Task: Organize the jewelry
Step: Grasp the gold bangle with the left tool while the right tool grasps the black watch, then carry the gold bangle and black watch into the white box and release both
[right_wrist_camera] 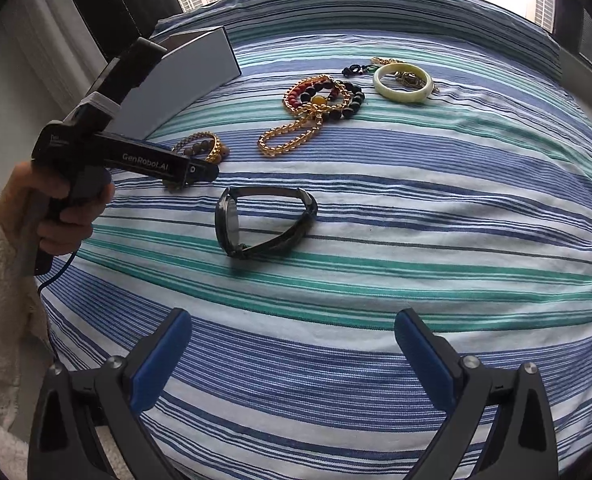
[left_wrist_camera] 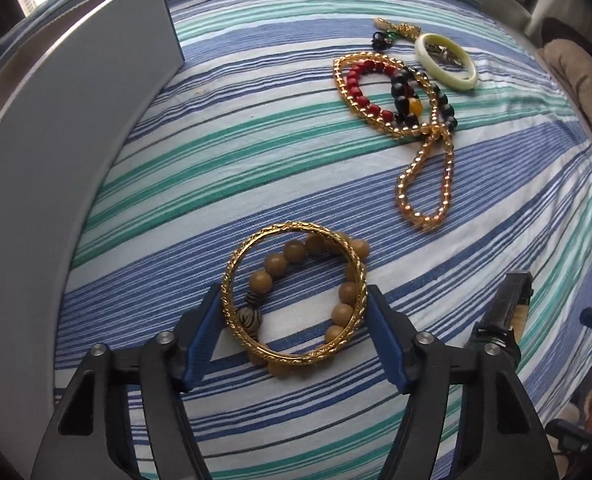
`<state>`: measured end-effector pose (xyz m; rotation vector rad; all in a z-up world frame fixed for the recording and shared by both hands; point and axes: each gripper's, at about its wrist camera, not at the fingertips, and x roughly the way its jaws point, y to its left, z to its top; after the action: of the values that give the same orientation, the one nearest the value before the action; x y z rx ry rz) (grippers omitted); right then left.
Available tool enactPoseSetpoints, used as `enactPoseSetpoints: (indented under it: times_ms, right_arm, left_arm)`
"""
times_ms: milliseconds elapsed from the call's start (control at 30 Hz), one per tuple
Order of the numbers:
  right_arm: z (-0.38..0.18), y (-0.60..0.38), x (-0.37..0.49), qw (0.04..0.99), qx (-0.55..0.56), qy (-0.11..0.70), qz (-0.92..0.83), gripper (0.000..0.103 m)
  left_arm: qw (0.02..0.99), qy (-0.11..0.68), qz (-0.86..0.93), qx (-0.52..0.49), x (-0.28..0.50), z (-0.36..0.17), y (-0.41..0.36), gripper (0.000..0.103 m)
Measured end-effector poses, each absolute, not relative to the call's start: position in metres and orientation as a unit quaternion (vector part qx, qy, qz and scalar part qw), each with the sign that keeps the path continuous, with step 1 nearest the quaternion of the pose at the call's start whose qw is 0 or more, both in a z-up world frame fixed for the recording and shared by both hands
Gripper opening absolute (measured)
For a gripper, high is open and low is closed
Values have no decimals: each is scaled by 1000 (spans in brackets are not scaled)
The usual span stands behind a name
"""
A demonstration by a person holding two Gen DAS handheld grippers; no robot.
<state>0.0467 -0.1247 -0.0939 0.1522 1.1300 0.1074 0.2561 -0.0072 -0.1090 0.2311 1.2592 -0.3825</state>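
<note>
Left wrist view shows the striped bedsheet (left_wrist_camera: 255,152) filling the frame, a grey box (left_wrist_camera: 75,92) along its left edge. Near the far end lies a tangle of bead strings (left_wrist_camera: 392,92) beside a pale bangle (left_wrist_camera: 446,62). Closer, the gold bangle (left_wrist_camera: 296,296) rests on a tan bead bracelet (left_wrist_camera: 316,280), bracketed by the left gripper (left_wrist_camera: 293,322), fingers wide and just beside its rim. Closing could catch both pieces together. The right gripper (right_wrist_camera: 291,356) hangs wide, holding nothing, short of the watch (right_wrist_camera: 263,220).
</note>
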Motion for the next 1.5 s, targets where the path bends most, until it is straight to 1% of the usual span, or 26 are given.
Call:
enactPoseSetpoints:
  times_ms: [167, 400, 600, 767, 800, 867, 1067, 1233, 1367, 1500]
  right_arm:
    - [-94, -123, 51, 840, 76, 534, 54, 103]
    - [-92, -127, 76, 843, 81, 528, 67, 103]
    - [-109, -102, 113, 833, 43, 544, 89, 103]
    - [-124, -86, 127, 827, 15, 557, 77, 103]
    - [-123, -86, 126, 829, 17, 554, 73, 98]
    - [-120, -88, 125, 832, 21, 550, 73, 74]
    - [-106, -88, 113, 831, 11, 550, 82, 73]
    - [-82, -66, 114, 829, -9, 546, 120, 73]
    - [-63, -25, 137, 823, -39, 542, 166, 73]
    - [-13, 32, 169, 836, -38, 495, 233, 73]
  left_arm:
    - [793, 580, -172, 69, 250, -95, 11, 69]
    - [817, 558, -140, 52, 203, -65, 59, 69]
    - [821, 562, -100, 27, 156, -73, 90, 70]
    - [826, 557, -84, 17, 136, -77, 99, 70]
    - [826, 557, -84, 14, 134, -77, 99, 70]
    - [827, 556, -85, 11, 131, -77, 99, 70]
    - [831, 549, -85, 1, 119, -72, 106, 70]
    - [839, 538, -75, -16, 110, -51, 126, 70]
    - [854, 516, -52, -48, 100, -21, 165, 70]
    - [873, 483, 21, -66, 114, 17, 220, 70]
